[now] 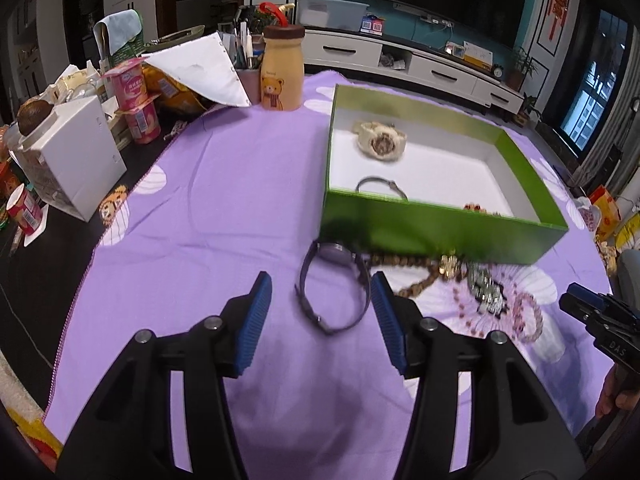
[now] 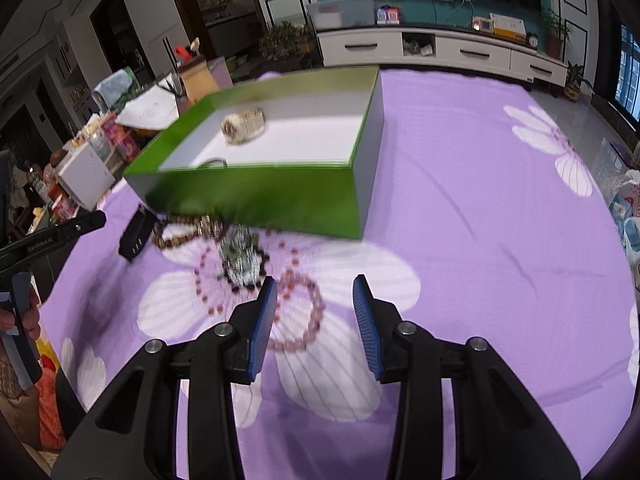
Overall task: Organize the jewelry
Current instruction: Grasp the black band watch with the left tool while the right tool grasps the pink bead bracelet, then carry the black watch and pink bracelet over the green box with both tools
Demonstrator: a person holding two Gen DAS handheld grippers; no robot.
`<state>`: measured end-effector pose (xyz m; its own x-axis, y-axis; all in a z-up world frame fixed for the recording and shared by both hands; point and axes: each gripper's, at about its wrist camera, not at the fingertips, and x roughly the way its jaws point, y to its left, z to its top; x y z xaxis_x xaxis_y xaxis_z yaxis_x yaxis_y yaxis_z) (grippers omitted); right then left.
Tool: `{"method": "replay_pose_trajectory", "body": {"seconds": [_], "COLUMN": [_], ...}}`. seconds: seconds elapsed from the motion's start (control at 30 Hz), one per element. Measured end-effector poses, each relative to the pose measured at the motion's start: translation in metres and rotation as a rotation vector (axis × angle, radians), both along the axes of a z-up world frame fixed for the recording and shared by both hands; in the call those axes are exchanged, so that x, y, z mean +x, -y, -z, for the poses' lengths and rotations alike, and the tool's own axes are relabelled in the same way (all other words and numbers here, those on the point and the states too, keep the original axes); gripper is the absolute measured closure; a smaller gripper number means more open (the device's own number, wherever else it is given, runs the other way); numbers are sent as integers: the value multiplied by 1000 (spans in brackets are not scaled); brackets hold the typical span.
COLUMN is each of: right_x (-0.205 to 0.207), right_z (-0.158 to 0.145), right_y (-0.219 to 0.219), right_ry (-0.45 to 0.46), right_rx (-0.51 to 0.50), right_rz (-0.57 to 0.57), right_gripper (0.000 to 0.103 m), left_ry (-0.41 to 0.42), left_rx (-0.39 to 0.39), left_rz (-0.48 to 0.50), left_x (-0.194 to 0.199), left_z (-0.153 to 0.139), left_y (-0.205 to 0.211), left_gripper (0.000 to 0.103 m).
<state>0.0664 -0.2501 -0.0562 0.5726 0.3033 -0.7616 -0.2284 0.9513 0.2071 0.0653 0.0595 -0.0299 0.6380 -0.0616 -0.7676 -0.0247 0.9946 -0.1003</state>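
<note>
A purple-strapped watch [image 1: 332, 292] lies on the purple cloth [image 1: 208, 220], between the fingers of my open left gripper [image 1: 320, 284], and neither pad touches it. Behind it stands a green box [image 1: 440, 234] holding a cream watch [image 1: 382, 140], a thin-banded watch [image 1: 382, 186] and some red beads [image 1: 474, 207]. In front of the box lie a brown bead string [image 1: 416, 278], a glittery silver piece [image 2: 240, 258] and a pink bead bracelet [image 2: 306, 314]. My right gripper [image 2: 316, 282] hovers open just over that bracelet, whose left side is hidden behind the left finger.
Clutter fills the table's left side: a white carton [image 1: 80, 160], yogurt cups [image 1: 138, 100], a bear-print bottle [image 1: 280, 76] and a paper sheet [image 1: 204, 68]. A thin pink bead necklace [image 2: 204, 280] loops around the silver piece. The cloth to the right of the box [image 2: 480, 208] is bare.
</note>
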Motion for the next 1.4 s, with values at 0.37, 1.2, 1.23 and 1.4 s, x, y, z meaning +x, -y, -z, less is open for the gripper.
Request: {"method": "replay_pose_trajectory", "body": {"seconds": [0.37,1.2,1.23,1.4], "right_x": [3,12,12,13], "right_z": [28,-2,-3,-2], "right_y": [-17,-24,-23,-23], "right_ry": [-41,98,100,99], "right_rx": [-64,-128,-124,-115], "right_rz": [-3,0,3,12], "right_gripper": [66,96,96,96], "left_ry": [-14,-116,-119,-122], "left_rx": [-31,4,2,0], "left_rz": [57,177,178,180], "left_x": [-5,35,35,35], "left_z": [14,48,49,52], "left_y": [6,31,31,30], "left_gripper": [51,84,88,98]}}
